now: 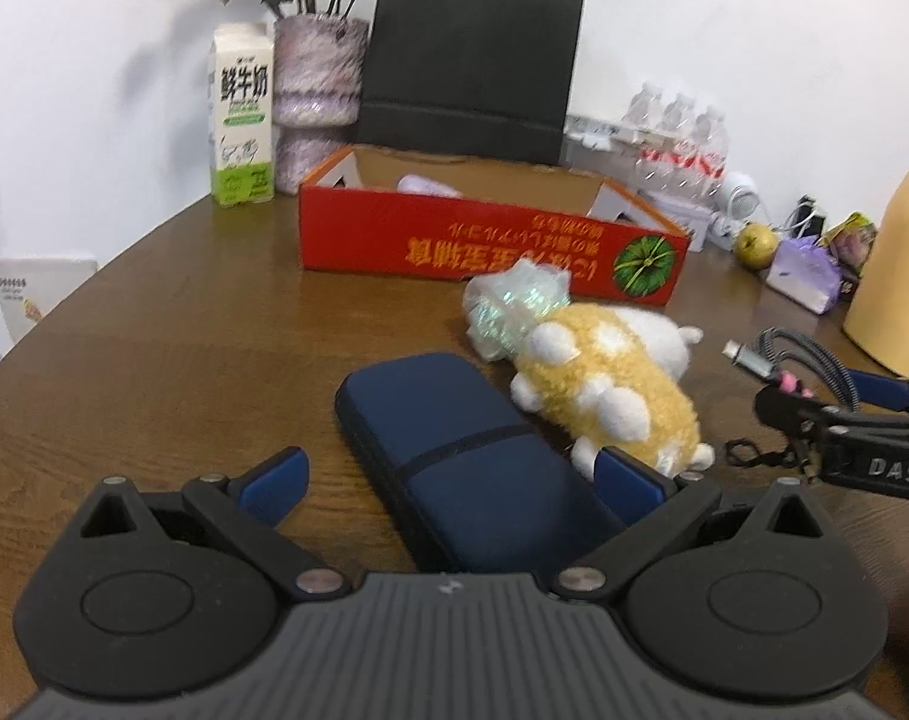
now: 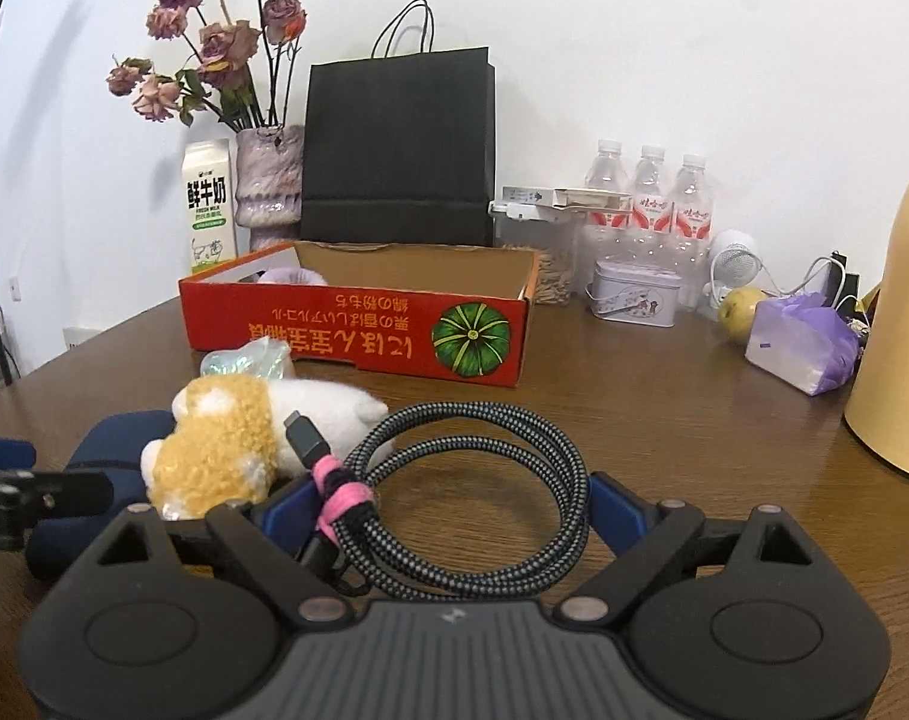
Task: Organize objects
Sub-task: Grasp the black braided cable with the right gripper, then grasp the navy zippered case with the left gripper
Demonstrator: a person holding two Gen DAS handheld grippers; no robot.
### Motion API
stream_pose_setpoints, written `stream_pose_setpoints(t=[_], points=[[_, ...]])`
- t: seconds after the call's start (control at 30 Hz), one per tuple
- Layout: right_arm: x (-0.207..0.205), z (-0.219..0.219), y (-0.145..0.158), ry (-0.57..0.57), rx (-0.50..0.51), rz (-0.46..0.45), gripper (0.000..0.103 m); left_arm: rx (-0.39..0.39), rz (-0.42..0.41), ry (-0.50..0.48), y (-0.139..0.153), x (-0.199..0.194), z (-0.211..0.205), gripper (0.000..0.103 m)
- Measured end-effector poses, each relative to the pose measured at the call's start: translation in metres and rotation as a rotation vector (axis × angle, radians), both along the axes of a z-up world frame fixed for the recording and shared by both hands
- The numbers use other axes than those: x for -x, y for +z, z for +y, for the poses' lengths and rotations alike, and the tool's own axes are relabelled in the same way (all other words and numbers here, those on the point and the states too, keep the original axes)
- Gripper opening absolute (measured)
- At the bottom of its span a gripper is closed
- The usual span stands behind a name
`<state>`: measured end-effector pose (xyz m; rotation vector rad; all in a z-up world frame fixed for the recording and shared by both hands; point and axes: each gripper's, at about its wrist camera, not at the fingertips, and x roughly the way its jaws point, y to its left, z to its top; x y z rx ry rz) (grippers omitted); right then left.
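Observation:
A navy zip case (image 1: 472, 450) lies on the wooden table between the fingers of my left gripper (image 1: 451, 483), which is open around its near end. A yellow-and-white plush toy (image 1: 610, 384) lies right of the case, with a crinkly plastic packet (image 1: 514, 306) at its far end. An open red cardboard box (image 1: 490, 240) stands behind them. My right gripper (image 2: 451, 510) is open, with a coiled braided cable (image 2: 472, 480) tied by a pink band lying between its fingers. The plush (image 2: 238, 438) and the box (image 2: 358, 318) also show in the right wrist view.
At the back stand a milk carton (image 1: 242, 114), a vase of dried flowers (image 1: 316, 96), a black paper bag (image 1: 466, 60) and water bottles (image 2: 652, 204). A tin (image 2: 634, 297), a pear (image 2: 739, 312), a purple packet (image 2: 802, 348) and a yellow flask (image 2: 901, 330) stand at the right.

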<state>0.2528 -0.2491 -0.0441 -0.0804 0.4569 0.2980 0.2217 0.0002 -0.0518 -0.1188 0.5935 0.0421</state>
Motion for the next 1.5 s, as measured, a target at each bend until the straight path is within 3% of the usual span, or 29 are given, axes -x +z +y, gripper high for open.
stream_pose_setpoints(t=[0.33, 0.6, 0.7, 1.0, 1.1, 1.17, 1.5], points=[[0.010, -0.005, 0.007, 0.006, -0.032, -0.054, 0.093, 0.006, 0.067, 0.091, 0.003, -0.022, -0.014, 0.103], [0.019, -0.010, 0.013, 0.029, -0.057, -0.093, 0.093, -0.040, 0.100, 0.165, -0.003, -0.037, -0.023, 0.099], [0.021, -0.011, 0.014, 0.036, -0.062, -0.100, 0.093, -0.041, 0.129, 0.156, -0.009, -0.040, -0.025, 0.094], [0.024, -0.009, 0.014, 0.056, -0.060, -0.102, 0.093, -0.072, 0.108, 0.048, -0.006, -0.018, -0.004, 0.077], [0.025, -0.008, 0.014, 0.063, -0.055, -0.102, 0.093, -0.106, 0.125, 0.039, -0.007, -0.013, 0.009, 0.079], [0.024, -0.007, 0.013, 0.064, -0.052, -0.100, 0.093, -0.122, 0.125, 0.046, -0.009, -0.009, 0.016, 0.086], [0.022, -0.001, 0.008, 0.067, -0.019, -0.089, 0.093, -0.106, 0.091, -0.012, -0.008, -0.021, 0.020, 0.092]])
